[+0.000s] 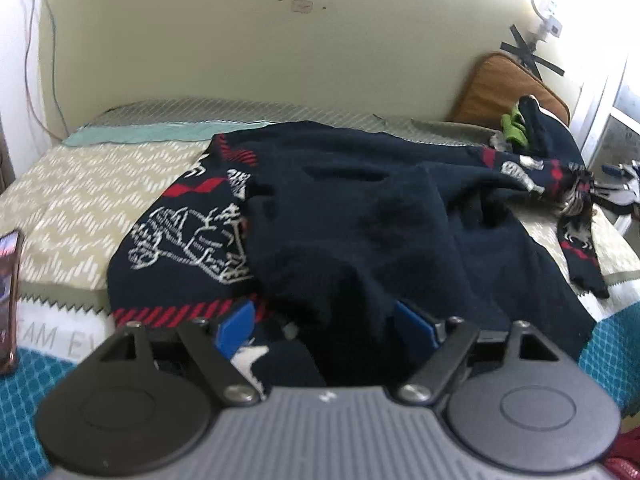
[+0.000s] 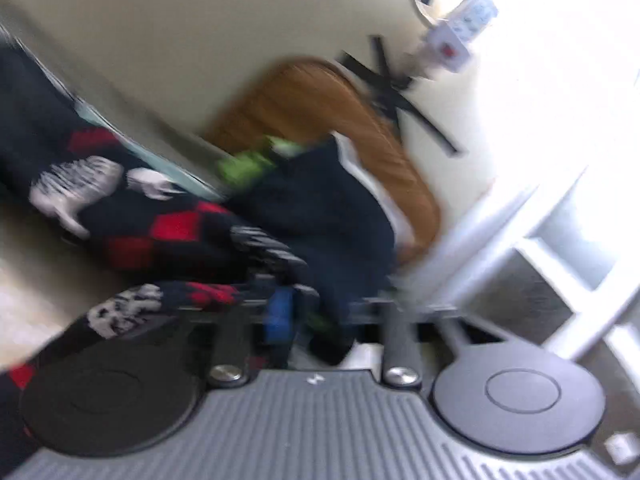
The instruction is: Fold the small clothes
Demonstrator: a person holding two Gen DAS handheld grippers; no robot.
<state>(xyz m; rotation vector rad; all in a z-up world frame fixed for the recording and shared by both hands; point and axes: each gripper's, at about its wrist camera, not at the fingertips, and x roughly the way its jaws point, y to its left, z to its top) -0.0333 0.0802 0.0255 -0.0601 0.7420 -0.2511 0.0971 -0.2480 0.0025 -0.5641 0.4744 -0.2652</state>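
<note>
A dark navy sweater (image 1: 360, 216) with red and white patterns lies spread on the bed. My left gripper (image 1: 324, 320) is open at its near hem, blue pads on either side of a fold of the fabric. My right gripper shows in the left wrist view (image 1: 592, 188) at the far right, holding the end of one sleeve. In the blurred right wrist view that gripper (image 2: 284, 308) is shut on the sweater's patterned sleeve (image 2: 160, 232).
A beige zigzag cover (image 1: 80, 200) lies on the bed. A brown cushion (image 1: 508, 88) leans on the wall, with dark and green clothes (image 1: 520, 120) before it. A phone (image 1: 10, 292) stands at the left edge. A window frame (image 2: 540, 220) is at right.
</note>
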